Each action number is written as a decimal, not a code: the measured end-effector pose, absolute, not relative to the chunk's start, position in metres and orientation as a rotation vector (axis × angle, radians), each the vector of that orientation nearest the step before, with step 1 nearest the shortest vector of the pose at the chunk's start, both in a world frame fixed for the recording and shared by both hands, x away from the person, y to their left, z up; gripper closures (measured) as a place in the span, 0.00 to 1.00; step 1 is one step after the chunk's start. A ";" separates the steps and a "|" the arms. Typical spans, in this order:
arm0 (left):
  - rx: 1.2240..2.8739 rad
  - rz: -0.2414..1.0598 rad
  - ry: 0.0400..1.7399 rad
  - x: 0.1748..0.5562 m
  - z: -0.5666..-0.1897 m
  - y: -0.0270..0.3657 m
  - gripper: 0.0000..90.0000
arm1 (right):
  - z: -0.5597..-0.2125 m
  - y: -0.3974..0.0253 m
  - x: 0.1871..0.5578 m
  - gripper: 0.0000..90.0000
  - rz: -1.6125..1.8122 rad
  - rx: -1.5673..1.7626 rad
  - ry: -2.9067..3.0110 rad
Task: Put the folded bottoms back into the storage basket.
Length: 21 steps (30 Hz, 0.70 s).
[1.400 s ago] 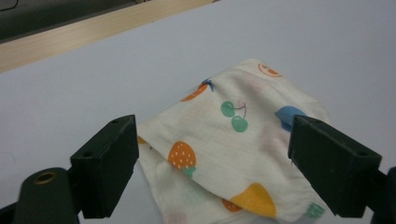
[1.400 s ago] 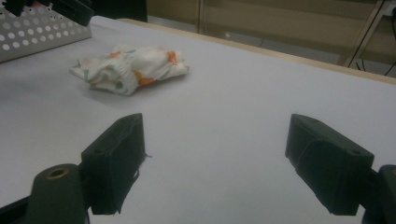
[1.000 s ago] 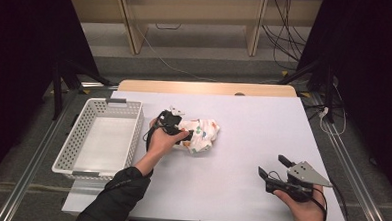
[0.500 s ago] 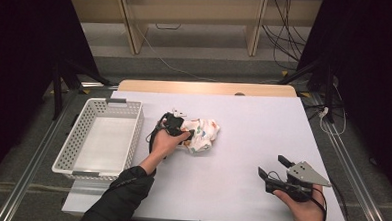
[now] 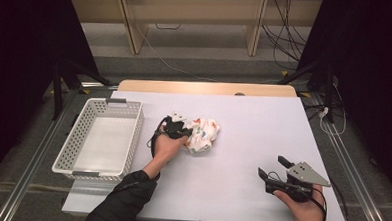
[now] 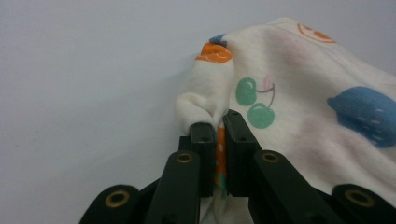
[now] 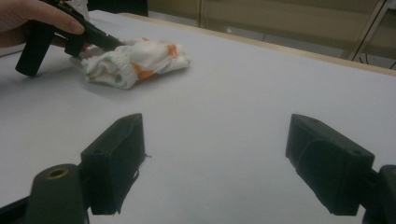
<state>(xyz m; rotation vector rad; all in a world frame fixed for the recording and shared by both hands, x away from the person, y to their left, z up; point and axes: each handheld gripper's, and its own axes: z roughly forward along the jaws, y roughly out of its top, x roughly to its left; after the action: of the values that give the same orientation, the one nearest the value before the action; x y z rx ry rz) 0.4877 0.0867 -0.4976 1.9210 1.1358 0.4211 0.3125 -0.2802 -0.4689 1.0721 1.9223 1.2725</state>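
With the left gripper [image 6: 217, 128] clamped on only a thin fold of the crumpled printed cloth [image 5: 202, 135] lying mid-table beside the white basket [image 5: 133, 133], and the right gripper [image 7: 217, 163] idle, jaws apart, lifting may slip the fold free.

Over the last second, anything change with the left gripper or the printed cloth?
Almost nothing visibly changed. The left gripper stays shut on a fold of the crumpled white fruit-print cloth, in the same spot right of the white perforated plastic basket; any shift is too slight to call. The right gripper stays open at the near right of the white table, holding nothing.
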 end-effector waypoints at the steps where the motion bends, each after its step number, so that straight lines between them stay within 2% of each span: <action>1: 1.921 0.421 1.136 0.488 -0.498 0.087 0.93 | -0.469 -0.281 0.313 0.23 1.274 1.071 1.921; 11: 1.860 0.513 1.016 0.467 -0.466 0.087 0.93 | -0.469 -0.280 0.313 0.23 1.279 1.071 1.913; 21: 1.845 0.540 0.950 0.453 -0.444 0.084 0.93 | -0.467 -0.281 0.312 0.23 1.275 1.073 1.914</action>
<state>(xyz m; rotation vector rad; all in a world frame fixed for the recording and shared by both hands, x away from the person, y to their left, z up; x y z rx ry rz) 0.4528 0.0838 -0.4442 1.8447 0.9497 0.5399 0.3117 -0.2812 -0.4673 1.0734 1.9138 1.2754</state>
